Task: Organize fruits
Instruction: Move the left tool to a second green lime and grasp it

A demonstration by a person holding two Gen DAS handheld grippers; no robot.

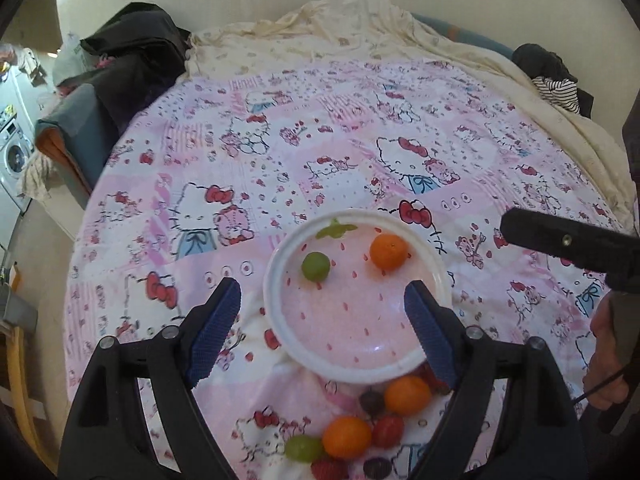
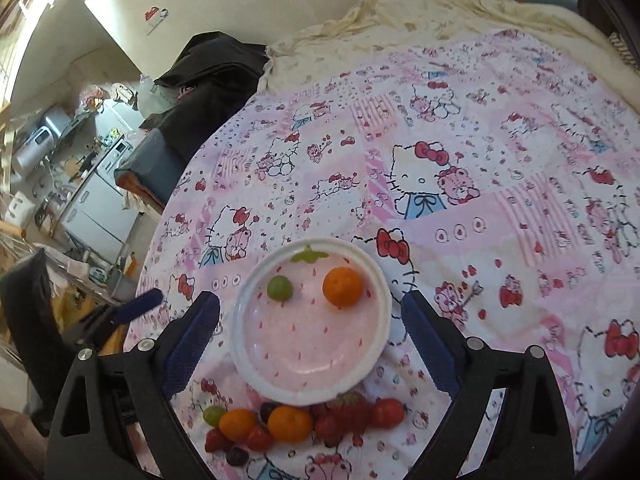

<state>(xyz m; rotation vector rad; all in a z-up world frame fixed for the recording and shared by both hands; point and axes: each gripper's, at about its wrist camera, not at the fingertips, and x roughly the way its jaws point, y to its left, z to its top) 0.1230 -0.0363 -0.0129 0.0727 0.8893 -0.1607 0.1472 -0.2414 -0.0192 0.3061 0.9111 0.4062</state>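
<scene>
two fruits, a green grape point(image 2: 279, 288) and an orange point(image 2: 342, 286), sit apart on the pink plate point(image 2: 248, 364); both grippers' fingers point(image 1: 218, 332) point(image 2: 430, 344) spread wide, gripping nothing.

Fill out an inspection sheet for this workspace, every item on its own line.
Surface: pink cartoon-print cloth over a bed.
Job's things: strawberry-pattern plate holds one green grape and one orange; fruit pile of oranges, strawberries and grapes lies on the cloth beside the plate's near rim.
Clutter: dark clothes at the far left edge.
Grippers: left hand-held gripper open, empty; right hand-held gripper open, empty.
Cables: thin black cord by the hand.
Surroundings: washing machine, kitchen appliances.
</scene>
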